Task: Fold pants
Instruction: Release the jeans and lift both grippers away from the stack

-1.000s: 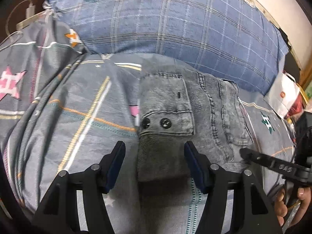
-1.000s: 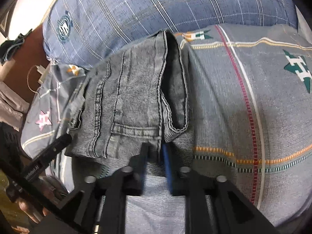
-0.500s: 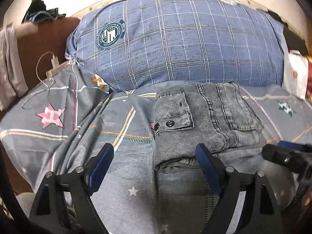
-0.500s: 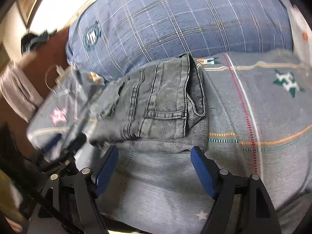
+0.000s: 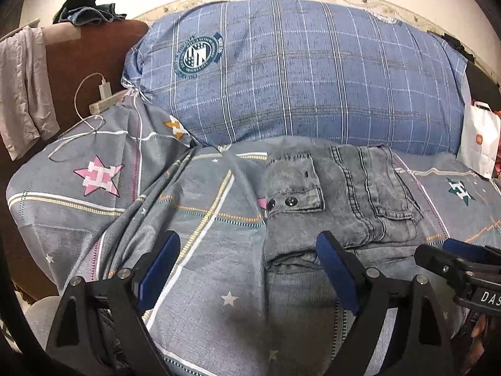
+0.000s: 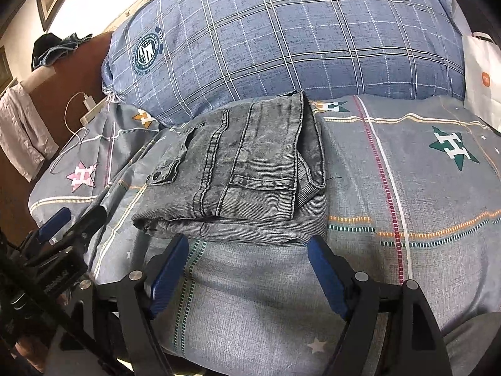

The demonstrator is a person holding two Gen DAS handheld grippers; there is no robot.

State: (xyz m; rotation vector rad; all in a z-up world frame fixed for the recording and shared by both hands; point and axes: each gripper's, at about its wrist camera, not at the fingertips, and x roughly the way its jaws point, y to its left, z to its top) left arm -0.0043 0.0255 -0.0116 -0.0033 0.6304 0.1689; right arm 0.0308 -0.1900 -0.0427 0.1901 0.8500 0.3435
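Behind, blue plaid pillow (image 5: pixel 313 75) propped against wall; grey star-print bedsheet (image 5: pixel 203 206) in front. Left gripper (image 5: pixel 247 257): jaws opening, nothing between. Folded grey jeans (image 6: pixel 244 169) flat mid-bed, compact, apparently finished. Right gripper (image 6: pixel 247 263): fingers spread, empty, just near bundle's near edge.

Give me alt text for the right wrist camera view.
Folded grey jeans lie on a grey patterned bedsheet, in front of a blue plaid pillow. The right gripper hangs open just short of them, holding nothing.
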